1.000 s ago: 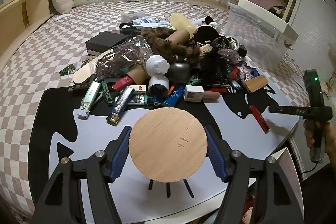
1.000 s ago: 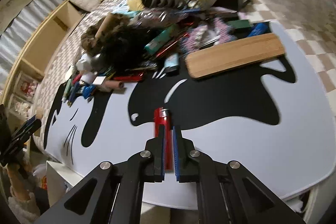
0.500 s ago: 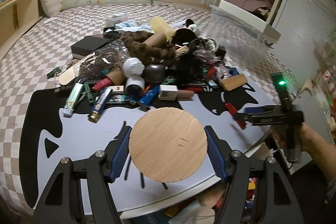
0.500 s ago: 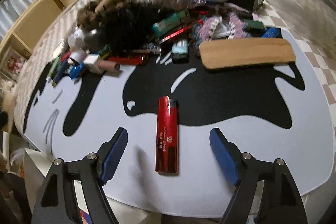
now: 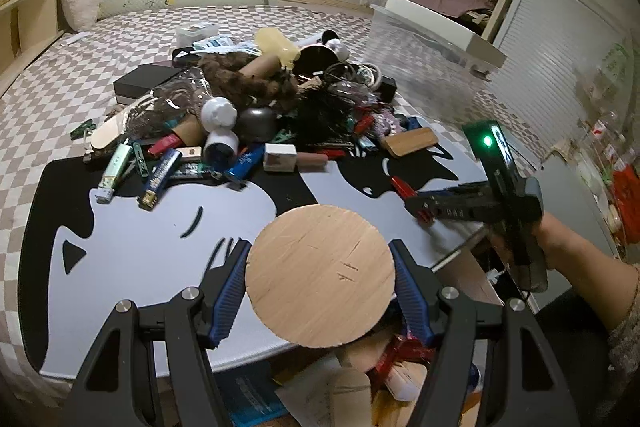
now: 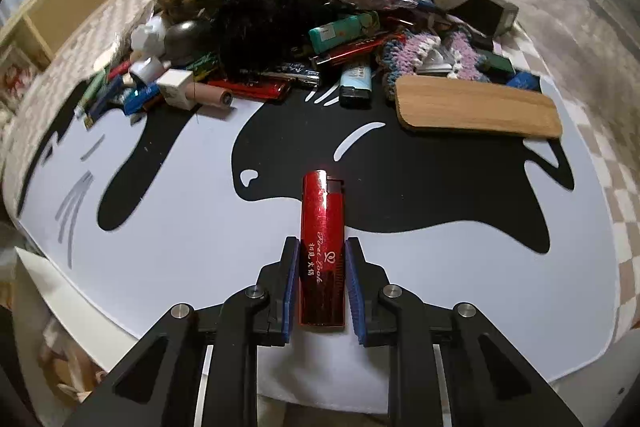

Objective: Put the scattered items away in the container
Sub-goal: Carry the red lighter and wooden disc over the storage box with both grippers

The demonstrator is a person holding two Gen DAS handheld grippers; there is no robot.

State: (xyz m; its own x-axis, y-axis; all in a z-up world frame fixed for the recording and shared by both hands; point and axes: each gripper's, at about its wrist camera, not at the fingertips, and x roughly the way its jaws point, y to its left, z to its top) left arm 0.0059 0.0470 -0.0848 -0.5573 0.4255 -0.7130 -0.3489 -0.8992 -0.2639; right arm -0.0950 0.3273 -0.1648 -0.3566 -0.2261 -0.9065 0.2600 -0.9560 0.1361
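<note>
My left gripper is shut on a round wooden disc, held above the near edge of the black-and-white mat. A red lighter lies flat on the mat. The jaws of my right gripper are closing on it, and the blue pads touch both its long sides. In the left wrist view the right gripper reaches in from the right, gripped by a hand. A clear plastic container stands on the bed at the back right.
A heap of clutter covers the mat's far side: lighters, clips, a cardboard tube, dark fur, a white bottle. A flat wooden piece lies just beyond the red lighter. Boxes and papers sit below the mat's near edge.
My right gripper went from shut above the red lighter to wide open around it, then closed on its sides. My left gripper carried the disc toward the mat's near right edge.
</note>
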